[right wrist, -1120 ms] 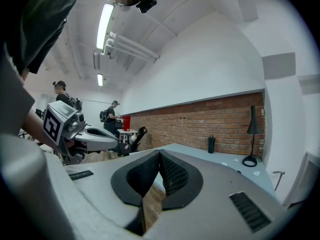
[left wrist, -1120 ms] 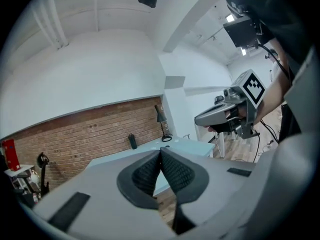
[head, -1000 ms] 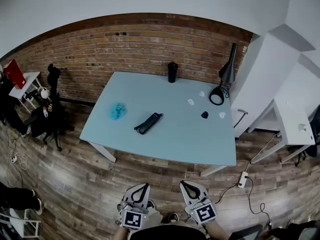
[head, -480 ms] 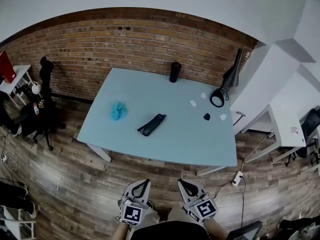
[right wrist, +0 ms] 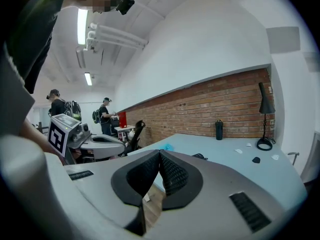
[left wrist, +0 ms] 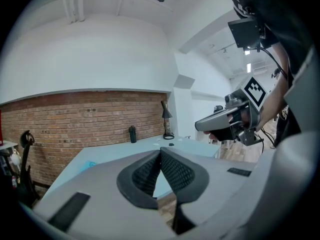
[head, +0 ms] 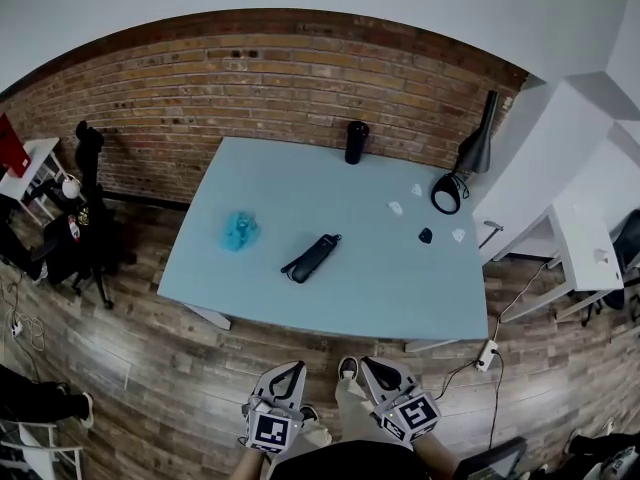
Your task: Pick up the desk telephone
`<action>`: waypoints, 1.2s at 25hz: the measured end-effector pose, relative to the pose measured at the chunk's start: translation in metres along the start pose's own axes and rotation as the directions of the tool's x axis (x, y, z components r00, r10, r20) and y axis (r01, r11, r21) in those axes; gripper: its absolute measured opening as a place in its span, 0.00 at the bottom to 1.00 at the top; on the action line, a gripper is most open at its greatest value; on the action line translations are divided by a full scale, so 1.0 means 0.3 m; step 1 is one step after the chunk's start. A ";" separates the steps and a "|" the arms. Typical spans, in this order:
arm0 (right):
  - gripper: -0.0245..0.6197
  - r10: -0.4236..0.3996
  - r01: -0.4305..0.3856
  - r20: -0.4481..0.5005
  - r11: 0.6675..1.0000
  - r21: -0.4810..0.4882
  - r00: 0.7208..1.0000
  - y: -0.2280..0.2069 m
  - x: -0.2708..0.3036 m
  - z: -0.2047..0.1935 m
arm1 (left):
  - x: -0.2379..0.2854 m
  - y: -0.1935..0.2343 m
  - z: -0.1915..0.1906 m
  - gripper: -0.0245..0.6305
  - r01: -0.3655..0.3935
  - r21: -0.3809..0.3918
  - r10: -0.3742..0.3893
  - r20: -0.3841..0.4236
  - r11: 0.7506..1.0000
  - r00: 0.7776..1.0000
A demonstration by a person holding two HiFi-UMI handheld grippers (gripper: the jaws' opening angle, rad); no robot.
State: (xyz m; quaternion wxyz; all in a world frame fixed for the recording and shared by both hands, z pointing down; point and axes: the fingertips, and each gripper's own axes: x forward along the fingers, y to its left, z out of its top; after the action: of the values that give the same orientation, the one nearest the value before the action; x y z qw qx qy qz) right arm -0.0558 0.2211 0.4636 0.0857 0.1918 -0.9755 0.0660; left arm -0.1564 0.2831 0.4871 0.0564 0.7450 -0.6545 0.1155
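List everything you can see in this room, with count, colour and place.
table: one, pale blue, by brick wall
phone: one, black, table middle
bottle: one, black, table's far edge
lamp: one, black, table's far right corner
blue thing: one, blue, left of phone
white bits: three, white, near lamp
small thing: one, black, among the bits
chair: one, black, floor at left
left tongs: one, grey, shut, bottom left
right tongs: one, grey, shut, bottom right

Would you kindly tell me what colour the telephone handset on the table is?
The telephone handset is black, seen best in the head view.
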 end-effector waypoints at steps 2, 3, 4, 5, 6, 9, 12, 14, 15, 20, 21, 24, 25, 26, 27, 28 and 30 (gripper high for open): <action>0.06 0.005 -0.005 0.007 1.000 0.016 1.000 -0.041 0.042 0.000 | 0.039 0.029 -0.003 0.07 -0.012 0.027 0.012 -0.001 1.000 1.000; 0.06 0.007 -0.007 0.012 1.000 0.024 1.000 -0.065 0.066 0.004 | 0.063 0.043 0.000 0.07 -0.017 0.041 0.017 -0.003 0.999 1.000; 0.06 0.011 -0.012 0.018 0.999 0.032 1.000 -0.092 0.090 0.008 | 0.087 0.054 0.008 0.07 -0.019 0.050 0.020 -0.011 0.999 1.000; 0.06 0.017 -0.018 0.025 0.999 0.039 1.000 -0.120 0.116 0.013 | 0.114 0.063 0.016 0.07 -0.020 0.057 0.022 -0.021 0.998 1.000; 0.06 0.023 -0.024 0.032 0.999 0.043 0.999 -0.149 0.142 0.019 | 0.142 0.071 0.023 0.07 -0.020 0.066 0.022 -0.032 0.998 0.999; 0.06 0.039 -0.041 0.040 0.998 0.054 0.998 -0.235 0.205 0.030 | 0.228 0.089 0.035 0.07 -0.015 0.093 0.022 -0.072 0.996 0.997; 0.06 0.029 -0.032 0.037 0.996 0.084 0.999 -0.343 0.241 0.027 | 0.318 0.113 0.029 0.07 -0.010 0.106 0.023 -0.127 0.994 0.992; 0.06 0.002 -0.006 0.034 0.993 0.115 0.999 -0.435 0.256 0.017 | 0.382 0.132 0.029 0.07 -0.014 0.092 0.028 -0.157 0.996 0.987; 0.06 -0.014 0.009 0.032 0.991 0.134 0.999 -0.484 0.262 0.007 | 0.411 0.140 0.024 0.07 -0.017 0.087 0.032 -0.175 0.996 0.984; 0.06 -0.102 0.101 -0.007 0.968 0.230 0.995 -0.742 0.252 -0.082 | 0.552 0.166 -0.004 0.07 -0.033 0.093 0.057 -0.261 0.995 0.964; 0.06 -0.119 0.119 -0.016 0.962 0.244 0.993 -0.788 0.246 -0.101 | 0.576 0.173 -0.002 0.07 -0.040 0.088 0.063 -0.269 0.995 0.961; 0.06 -0.151 0.154 -0.033 0.952 0.265 0.988 -0.905 0.242 -0.141 | 0.634 0.204 0.011 0.07 -0.074 0.068 0.090 -0.285 0.995 0.954; 0.06 -0.159 0.163 -0.039 0.951 0.264 0.987 -0.936 0.245 -0.148 | 0.652 0.217 0.011 0.07 -0.083 0.065 0.099 -0.295 0.994 0.950; 0.06 -0.165 0.171 -0.045 0.950 0.261 0.985 -0.962 0.247 -0.153 | 0.669 0.230 0.009 0.07 -0.090 0.063 0.105 -0.305 0.994 0.947; 0.06 -0.171 0.178 -0.052 0.949 0.259 0.984 -0.983 0.249 -0.157 | 0.685 0.244 0.004 0.07 -0.096 0.063 0.111 -0.310 0.993 0.944; 0.06 -0.175 0.184 -0.059 0.948 0.258 0.983 -0.999 0.252 -0.160 | 0.700 0.259 -0.003 0.07 -0.102 0.061 0.116 -0.313 0.993 0.943; 0.06 -0.182 0.195 -0.073 0.947 0.256 0.981 -1.028 0.263 -0.163 | 0.734 0.291 -0.009 0.07 -0.108 0.046 0.117 -0.316 0.993 0.942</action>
State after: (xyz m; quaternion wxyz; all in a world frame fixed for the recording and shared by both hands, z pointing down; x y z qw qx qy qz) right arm -0.0019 -0.0827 0.5560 0.0889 0.2920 -0.9330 0.1905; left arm -0.2174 0.0599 0.5381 0.1441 0.6788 -0.6767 0.2461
